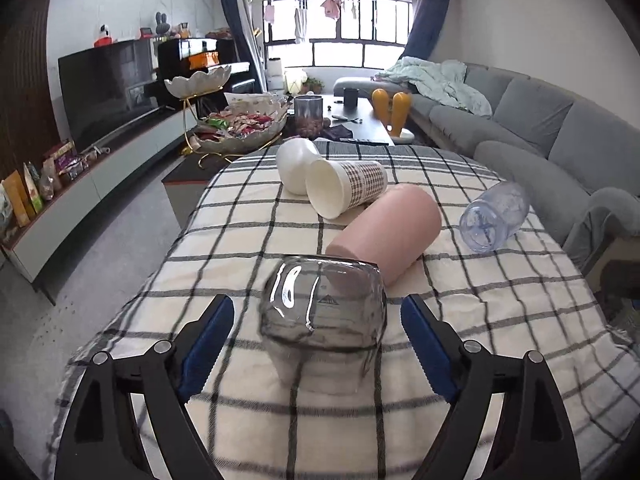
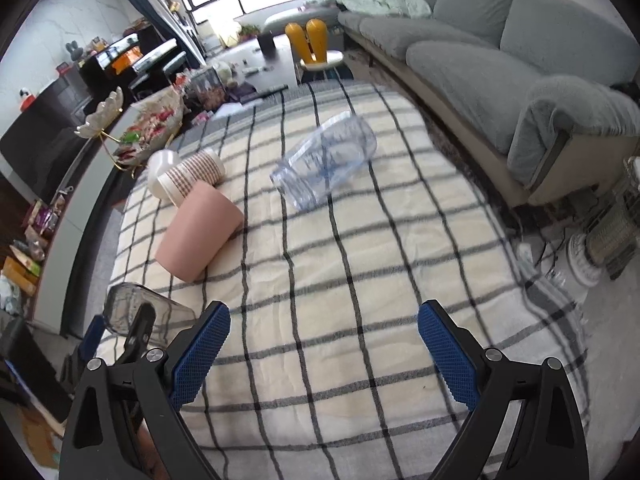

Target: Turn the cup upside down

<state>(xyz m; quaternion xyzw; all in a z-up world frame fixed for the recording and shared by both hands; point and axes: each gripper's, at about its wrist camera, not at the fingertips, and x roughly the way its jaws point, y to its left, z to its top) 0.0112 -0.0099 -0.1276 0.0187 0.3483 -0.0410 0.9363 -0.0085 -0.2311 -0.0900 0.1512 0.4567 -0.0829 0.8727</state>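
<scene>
Between the wide-open jaws of our left hand-held gripper [image 1: 318, 340] we see the smoky glass cup [image 1: 324, 312] untouched, base up on the plaid-covered tabletop [image 1: 500, 320], then a pink cup [image 1: 390, 232], houndstooth cup [image 1: 348, 190] and clear blue cup [image 1: 494, 216] lying beyond, while our right hand-held gripper [image 2: 324, 352] gapes empty.

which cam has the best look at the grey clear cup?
Left wrist: the grey clear cup fills the centre, between the open left claw fingers, slightly blurred. Right wrist catches only part of it at its lower left edge, partly hidden behind the left claw's finger.
</scene>
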